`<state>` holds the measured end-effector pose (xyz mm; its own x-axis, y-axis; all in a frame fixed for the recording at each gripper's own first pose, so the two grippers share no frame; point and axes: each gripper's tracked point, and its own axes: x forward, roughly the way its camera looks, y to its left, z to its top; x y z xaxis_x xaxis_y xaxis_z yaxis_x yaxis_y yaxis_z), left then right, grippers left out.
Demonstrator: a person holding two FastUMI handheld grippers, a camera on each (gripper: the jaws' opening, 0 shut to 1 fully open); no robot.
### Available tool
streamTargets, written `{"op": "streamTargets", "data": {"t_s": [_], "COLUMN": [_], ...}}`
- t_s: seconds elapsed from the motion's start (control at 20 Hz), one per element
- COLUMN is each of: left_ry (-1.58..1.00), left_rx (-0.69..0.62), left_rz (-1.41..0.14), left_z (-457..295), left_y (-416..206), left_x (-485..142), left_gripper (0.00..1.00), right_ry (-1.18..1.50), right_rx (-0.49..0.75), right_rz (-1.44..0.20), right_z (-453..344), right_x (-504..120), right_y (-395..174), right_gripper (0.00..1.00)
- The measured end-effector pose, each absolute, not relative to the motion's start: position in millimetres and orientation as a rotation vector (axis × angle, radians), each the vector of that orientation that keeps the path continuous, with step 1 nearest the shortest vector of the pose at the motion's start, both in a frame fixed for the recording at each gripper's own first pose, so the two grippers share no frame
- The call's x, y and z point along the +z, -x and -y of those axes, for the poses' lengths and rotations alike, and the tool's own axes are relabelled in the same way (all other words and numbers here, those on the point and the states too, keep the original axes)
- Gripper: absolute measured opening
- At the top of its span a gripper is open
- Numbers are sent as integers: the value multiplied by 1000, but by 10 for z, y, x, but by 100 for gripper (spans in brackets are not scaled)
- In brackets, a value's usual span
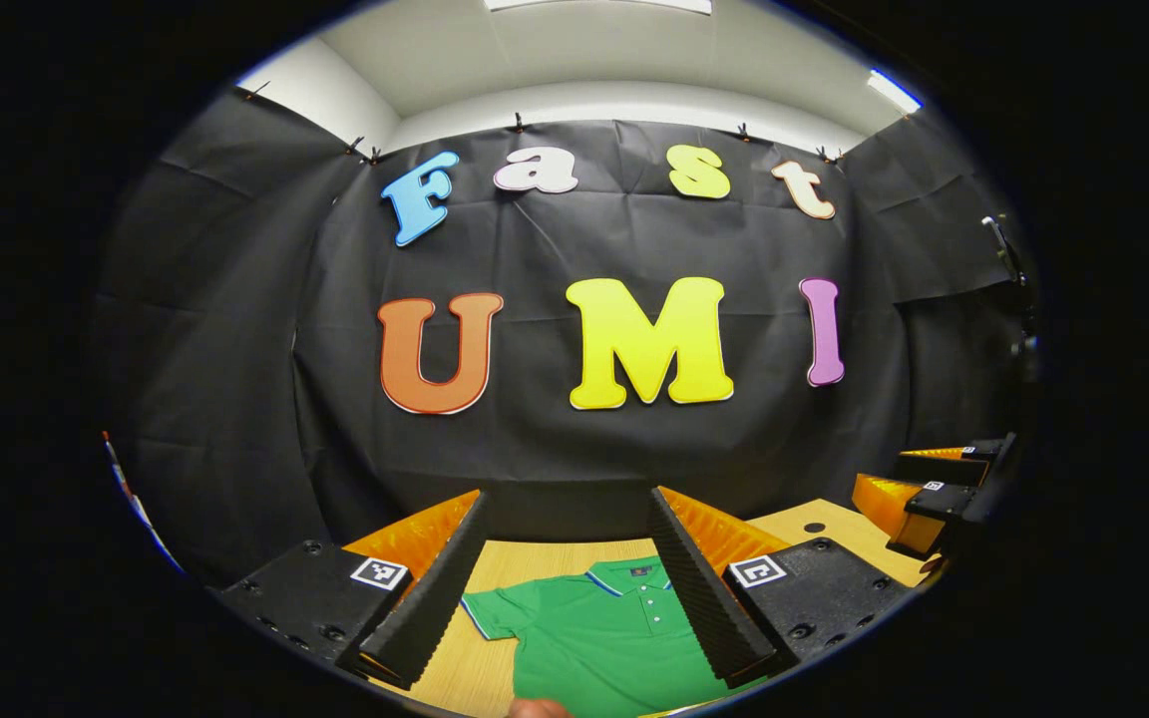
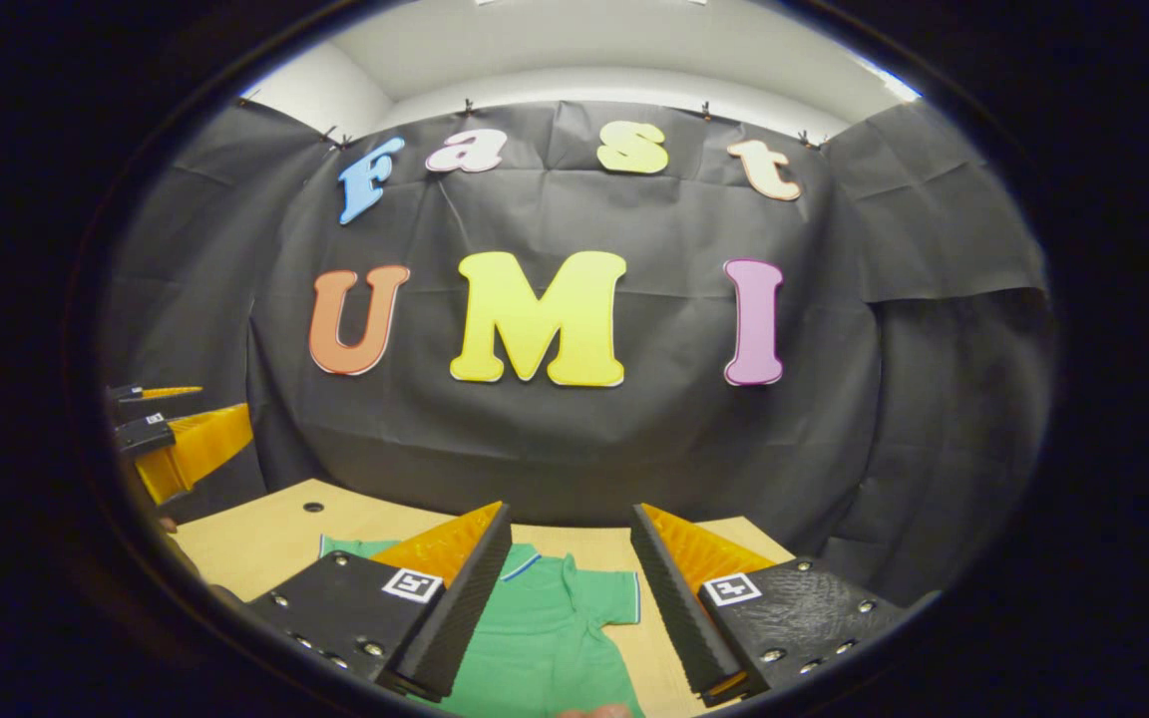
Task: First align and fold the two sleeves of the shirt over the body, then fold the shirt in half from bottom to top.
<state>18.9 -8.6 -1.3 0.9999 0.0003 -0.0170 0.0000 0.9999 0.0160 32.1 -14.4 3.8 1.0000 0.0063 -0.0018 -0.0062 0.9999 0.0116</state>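
I hold both grippers, left [image 1: 567, 578] and right [image 2: 565, 593], spread and empty above the shirt [image 1: 604, 638], seemingly unfolded, ready for sleeves.

One green polo shirt [image 1: 602, 638] lies flat on one wooden table [image 1: 495, 563], seen at six o'clock in the left gripper view; it shows one collar, one left sleeve there at seven o'clock, and three placket buttons; the right gripper view shows its other sleeve at five o'clock, making two sleeves; two grippers are present, the left gripper [image 1: 570, 519] and the right gripper [image 2: 568, 531], each with two fingers spread apart; one small dark hole [image 2: 313, 507] marks the table at nine o'clock.
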Motion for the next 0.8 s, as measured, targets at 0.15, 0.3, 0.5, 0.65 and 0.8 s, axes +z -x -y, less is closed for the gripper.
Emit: {"op": "streamTargets", "data": {"t_s": [0.15,0.3,0.5,0.65,0.8], "left_ry": [-29,-22,-25,-23,-19], "left_rx": [13,24,24,19,20], "left_rz": [-29,-36,-50,-63,-85], "left_z": [41,-5,-32,-13,-10], "left_y": [-226,-284,-339,-356,-340], "left_x": [-71,-125,-175,-201,-260], "left_gripper": [100,100,100,100,100], "right_ry": [3,35,1,-60,-117], "right_rx": [6,17,57,48,20], "right_rz": [-9,-62,-236,-393,-510], "right_z": [160,228,390,622,833], "right_x": [-2,-159,-619,-1073,-1478], "right_y": [-384,-592,-1043,-1478,-1968], "right_gripper": [80,80,80,80,80]}}
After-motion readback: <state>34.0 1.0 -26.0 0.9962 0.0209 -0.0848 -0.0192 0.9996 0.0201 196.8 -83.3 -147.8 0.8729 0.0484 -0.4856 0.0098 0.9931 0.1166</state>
